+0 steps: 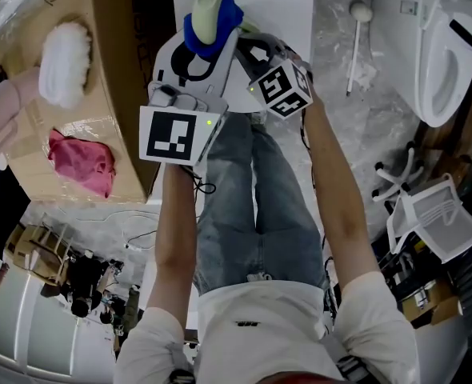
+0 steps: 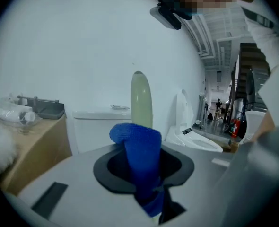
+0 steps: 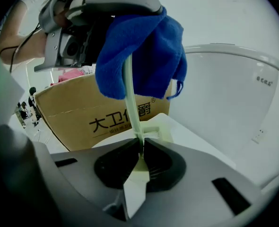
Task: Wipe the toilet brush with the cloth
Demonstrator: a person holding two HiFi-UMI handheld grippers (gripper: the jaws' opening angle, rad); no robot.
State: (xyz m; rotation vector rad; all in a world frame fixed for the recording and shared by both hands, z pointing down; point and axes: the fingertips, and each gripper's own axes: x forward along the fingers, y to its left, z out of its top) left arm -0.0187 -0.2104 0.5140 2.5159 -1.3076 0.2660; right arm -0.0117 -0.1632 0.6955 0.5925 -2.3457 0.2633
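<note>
The right gripper point(image 3: 140, 144) is closed on the toilet brush point(image 1: 210, 2). Its jaws pinch the thin pale-green handle point(image 3: 131, 105) low down, and the handle rises up and away from the jaws. Further along the handle, above and beyond the right gripper, sits the blue cloth point(image 3: 142, 51). It is bunched around the stem and hangs down on both sides of it.

The left gripper point(image 2: 138, 160) grips that cloth. In the left gripper view the blue fabric fills the space between the jaws and folds over in front of them. The rounded pale-green end of the brush stands upright just behind the fold.

In the head view both grippers are held up in front of the person, close together. The left gripper is just to the left of the right one, and their tips meet at the cloth-wrapped brush. The brush end pokes out past the cloth, away from both grippers.

Well to the left of the left gripper stands an open cardboard box point(image 1: 116, 70). It holds a pink rag point(image 1: 80, 160) and a white fluffy item point(image 1: 64, 58). Well to the right of the right gripper is a white toilet point(image 1: 428, 42). A white long-handled tool point(image 1: 356, 42) lies on the floor point(image 1: 332, 94) between the right gripper and the toilet.
</note>
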